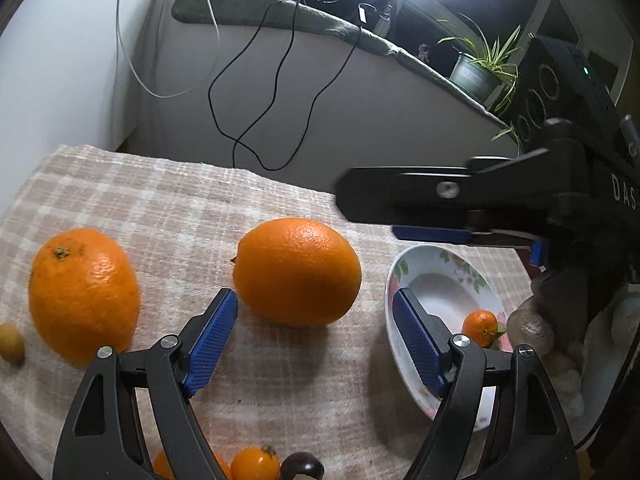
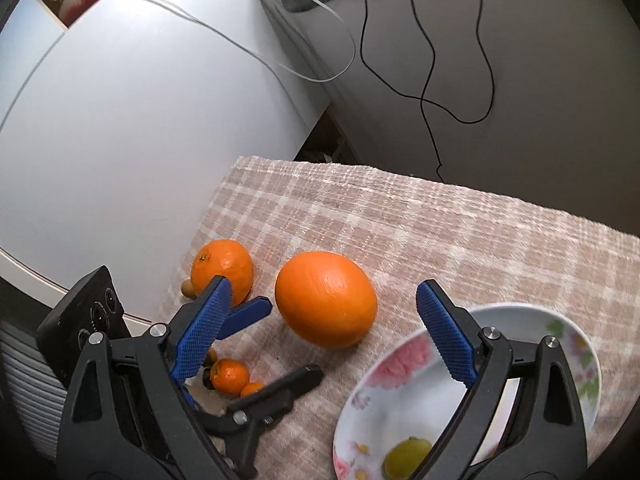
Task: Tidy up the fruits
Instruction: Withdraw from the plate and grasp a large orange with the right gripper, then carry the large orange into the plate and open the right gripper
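Scanning L to R over the checked cloth (image 1: 168, 200): one big orange (image 1: 82, 294) far left, a 2nd orange (image 1: 296, 272) just ahead of my left gripper (image 1: 316, 340), jaws spread, nothing between. Right of it the floral bowl (image 1: 448, 288) w/ a small mandarin (image 1: 479, 327) inside. My right gripper (image 2: 324, 334) hangs spread & empty too, its right pad (image 2: 446, 340) over the bowl rim.

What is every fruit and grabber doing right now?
Left gripper: open, empty.
Right gripper: open, empty.
Middle orange: lying on the cloth, untouched.
Far orange: lying on the cloth.
Bowl: upright, holding a small tangerine.
Yellow-green fruit: inside the bowl.
Small fruits: loose on the cloth.
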Demonstrator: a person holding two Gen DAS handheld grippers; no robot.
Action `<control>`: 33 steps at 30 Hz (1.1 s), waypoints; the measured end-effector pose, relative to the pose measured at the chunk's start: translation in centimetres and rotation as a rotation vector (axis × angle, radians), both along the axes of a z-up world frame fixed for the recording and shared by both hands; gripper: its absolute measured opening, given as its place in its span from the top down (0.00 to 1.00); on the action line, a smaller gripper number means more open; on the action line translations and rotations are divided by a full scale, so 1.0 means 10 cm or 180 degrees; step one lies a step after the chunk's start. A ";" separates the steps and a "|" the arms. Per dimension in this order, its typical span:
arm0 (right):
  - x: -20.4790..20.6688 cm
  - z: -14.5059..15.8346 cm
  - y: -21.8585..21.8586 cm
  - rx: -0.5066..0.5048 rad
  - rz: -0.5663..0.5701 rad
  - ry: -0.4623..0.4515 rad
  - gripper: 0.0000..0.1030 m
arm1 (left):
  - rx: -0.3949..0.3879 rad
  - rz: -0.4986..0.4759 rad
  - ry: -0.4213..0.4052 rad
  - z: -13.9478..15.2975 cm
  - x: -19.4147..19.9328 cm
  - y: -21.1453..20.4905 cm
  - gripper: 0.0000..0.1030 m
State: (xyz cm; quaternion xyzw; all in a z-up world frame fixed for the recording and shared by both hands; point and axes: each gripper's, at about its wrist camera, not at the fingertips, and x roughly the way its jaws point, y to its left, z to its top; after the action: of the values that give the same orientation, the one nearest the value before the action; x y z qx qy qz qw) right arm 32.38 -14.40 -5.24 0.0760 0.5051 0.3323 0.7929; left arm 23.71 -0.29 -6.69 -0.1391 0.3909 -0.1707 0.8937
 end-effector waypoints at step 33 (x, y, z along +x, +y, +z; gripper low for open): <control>0.07 -0.28 0.31 -0.0319 0.0230 0.0140 0.32 | -0.0224 0.0114 0.0141 -0.08 0.17 0.08 0.27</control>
State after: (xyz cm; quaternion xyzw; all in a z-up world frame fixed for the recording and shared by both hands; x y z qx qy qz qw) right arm 33.11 -11.34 -8.03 0.0251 0.5408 0.3332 0.7719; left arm 25.45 0.55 -7.49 -0.1812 0.4018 -0.1651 0.8823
